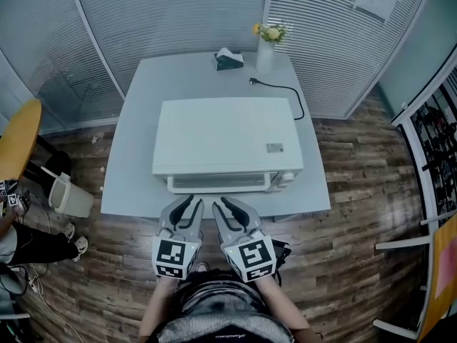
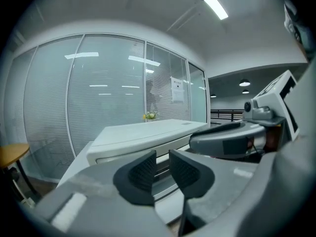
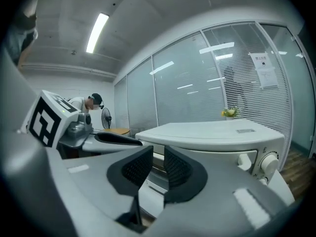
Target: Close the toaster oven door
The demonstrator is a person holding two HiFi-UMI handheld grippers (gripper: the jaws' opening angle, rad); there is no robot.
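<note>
Table (image 1: pixel 132 156): pale grey, straight ahead of you, standing on a wood floor (image 1: pixel 357 213).
Oven (image 1: pixel 227 143): white, near your edge, filling the table's middle.
Cord (image 1: pixel 282 91): black, behind the oven, curving to its right rear corner.
Tissue box (image 1: pixel 229 60): dark, at the far edge.
Vase (image 1: pixel 265 54): white, holding yellow flowers (image 1: pixel 270 31), just right of the box.

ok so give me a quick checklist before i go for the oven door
1. toaster oven door shut: cannot tell; it looks raised against the front, but whether it is fully closed is unclear.
2. left gripper empty: ok, jaws slightly apart, nothing between them.
3. right gripper empty: ok, same.
4. both grippers facing the door, short of it: ok.
5. cord clear of the door: ok, it lies on the table, at the far side.
</note>
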